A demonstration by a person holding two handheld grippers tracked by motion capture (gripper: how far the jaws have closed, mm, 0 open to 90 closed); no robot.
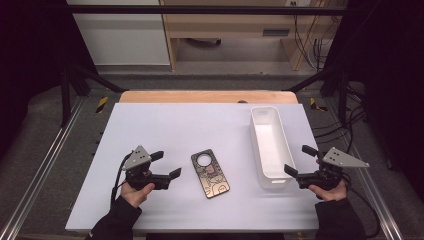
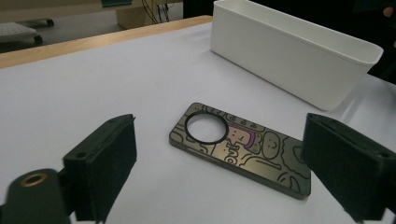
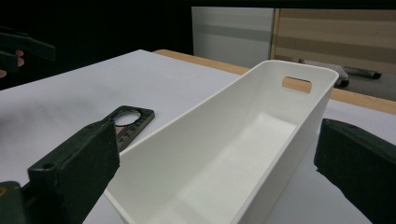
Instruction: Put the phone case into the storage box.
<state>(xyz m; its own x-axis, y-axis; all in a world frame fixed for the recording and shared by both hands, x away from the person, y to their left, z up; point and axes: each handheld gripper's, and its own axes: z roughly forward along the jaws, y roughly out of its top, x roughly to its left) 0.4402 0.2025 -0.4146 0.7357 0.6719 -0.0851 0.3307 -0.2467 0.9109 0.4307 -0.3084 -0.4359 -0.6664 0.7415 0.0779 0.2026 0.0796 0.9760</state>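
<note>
Phone case (image 1: 210, 173) lying flat on white table (image 1: 165, 130), just beside white bin (image 1: 270, 145), camera hole toward table's far edge. Left gripper (image 1: 166, 166) sitting near case, on side away from bin, jaws gaping wide, gripping nothing. Right gripper (image 1: 298, 160) sitting just beside bin's near end, jaws spread wide, carrying nothing.

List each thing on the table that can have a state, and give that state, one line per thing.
Patterned dark phone case with a round camera hole: lying flat on the white table, printed side up, untouched.
Long white plastic bin: upright, empty.
Left gripper: open, aimed at the case, holding nothing.
Right gripper: open, beside the bin's near end, holding nothing.
</note>
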